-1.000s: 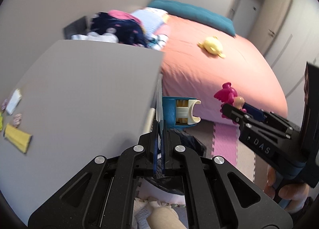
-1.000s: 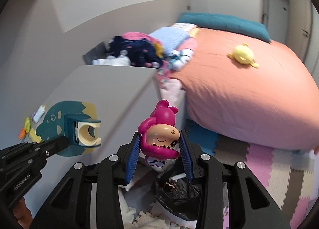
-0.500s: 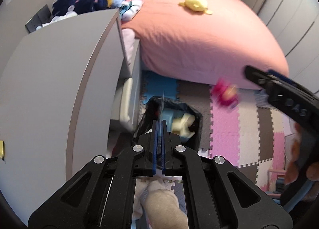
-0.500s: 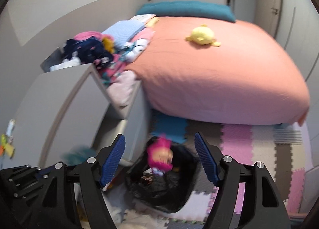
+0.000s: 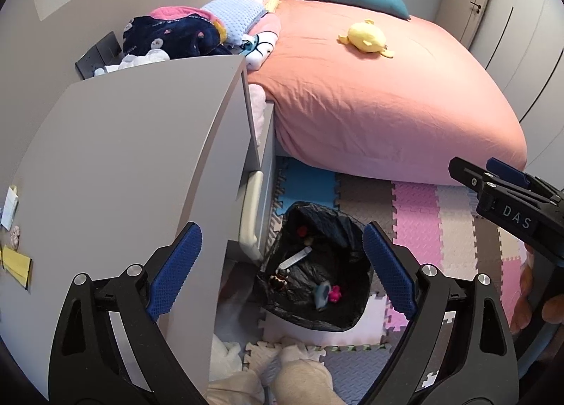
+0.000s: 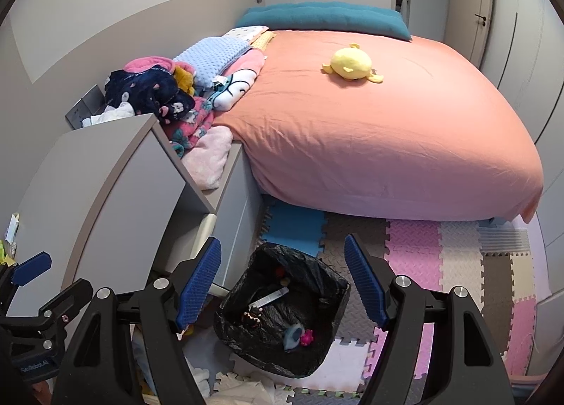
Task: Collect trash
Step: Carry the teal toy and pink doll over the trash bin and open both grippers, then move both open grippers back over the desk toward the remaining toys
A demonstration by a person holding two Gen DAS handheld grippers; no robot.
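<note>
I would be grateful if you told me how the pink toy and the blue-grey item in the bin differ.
The pink toy is small, rounded and bright; the blue-grey item beside it is larger, flatter and dull-coloured. The pink toy lies nearer the bin's right wall. Both rest at the bottom, on the black liner.

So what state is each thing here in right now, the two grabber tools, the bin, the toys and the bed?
Left gripper: jaws opening, nothing between them.
Right gripper: jaws open, empty.
Trash bin: upright, lined with a black bag, uncovered.
Pink toy: lying in the bin.
Blue toy: lying in the bin beside it.
Yellow plush: resting on the bed.
Bed: covered, sheet smooth.
</note>
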